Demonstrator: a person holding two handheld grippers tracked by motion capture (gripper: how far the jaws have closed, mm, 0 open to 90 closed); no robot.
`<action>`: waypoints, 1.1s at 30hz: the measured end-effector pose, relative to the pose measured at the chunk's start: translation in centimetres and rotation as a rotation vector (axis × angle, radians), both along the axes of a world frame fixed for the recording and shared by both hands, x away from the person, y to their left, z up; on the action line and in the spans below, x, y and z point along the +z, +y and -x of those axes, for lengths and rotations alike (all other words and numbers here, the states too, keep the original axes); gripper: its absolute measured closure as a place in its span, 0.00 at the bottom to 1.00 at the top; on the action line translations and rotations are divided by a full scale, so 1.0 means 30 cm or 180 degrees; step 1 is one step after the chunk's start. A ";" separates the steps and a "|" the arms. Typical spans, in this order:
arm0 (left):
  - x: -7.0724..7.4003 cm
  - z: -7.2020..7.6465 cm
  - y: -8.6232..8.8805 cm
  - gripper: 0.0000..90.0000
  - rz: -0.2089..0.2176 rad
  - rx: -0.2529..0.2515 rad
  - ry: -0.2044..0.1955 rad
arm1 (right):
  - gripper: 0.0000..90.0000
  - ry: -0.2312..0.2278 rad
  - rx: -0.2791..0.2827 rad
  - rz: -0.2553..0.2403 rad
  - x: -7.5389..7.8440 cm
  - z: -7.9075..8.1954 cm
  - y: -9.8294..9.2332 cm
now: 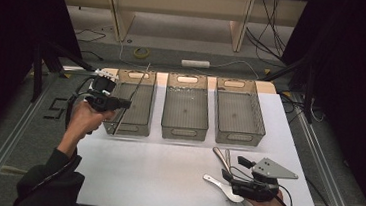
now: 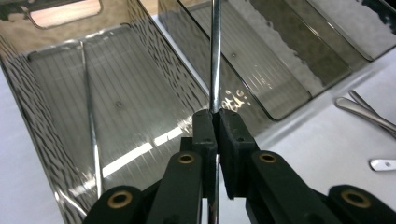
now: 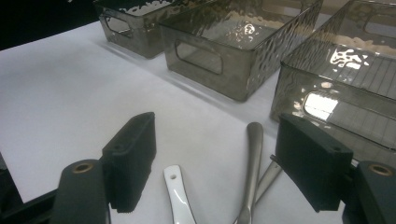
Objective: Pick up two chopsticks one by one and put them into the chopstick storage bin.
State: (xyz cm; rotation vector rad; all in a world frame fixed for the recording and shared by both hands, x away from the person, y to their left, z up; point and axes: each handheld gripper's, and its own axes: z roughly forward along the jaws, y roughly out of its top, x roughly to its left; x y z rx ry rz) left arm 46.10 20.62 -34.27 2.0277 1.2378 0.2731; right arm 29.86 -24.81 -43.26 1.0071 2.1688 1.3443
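Bins sit in a row of three at the far side of my white tabletop (image 1: pixel 164 176), and I take the middle bin (image 1: pixel 186 107) as my landmark. My left hand-held gripper (image 1: pixel 120 103) hangs over the left bin (image 1: pixel 131 103), just to the left of the middle one, its jaws closed tight on a thin metal rod (image 2: pixel 215 56). From above, the rod slants across the left bin, its near end low by the bin's front wall and its far end rising past the back rim. A second thin rod (image 2: pixel 88 112) lies inside that same bin.

My right hand-held gripper (image 1: pixel 231 168) is on the near side of the middle bin and off to its right, in front of the right bin (image 1: pixel 238 112), with its jaws spread wide and gripping nothing. Between and under those jaws lie two metal utensil handles (image 3: pixel 253 154) crossing each other, and beside them a white handle (image 3: pixel 177 191) with a small hole, all resting on the tabletop.
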 end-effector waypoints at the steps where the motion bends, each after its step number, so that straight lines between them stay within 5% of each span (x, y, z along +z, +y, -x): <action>1: 0.002 -0.011 0.001 0.95 0.0001 0.0015 -0.0005 | 0.33 -0.0001 0.0006 0.0005 0.000 0.000 0.000; 11: 0.025 -0.096 0.045 0.95 0.0084 0.0205 -0.0094 | 0.33 -0.0006 0.0016 0.0003 -0.001 0.001 0.002; 18: 0.032 -0.145 0.064 0.95 0.0009 0.0293 -0.0143 | 0.33 0.0011 0.0022 0.0004 -0.002 -0.001 0.004; 29: -0.053 -0.194 0.066 0.95 -0.0134 0.0384 -0.0114 | 0.33 0.0023 0.0032 -0.0005 -0.004 -0.001 0.004; 33: -0.083 -0.196 0.084 0.95 -0.0094 0.0461 -0.0225 | 0.33 0.0018 0.0038 -0.0009 -0.003 -0.001 0.005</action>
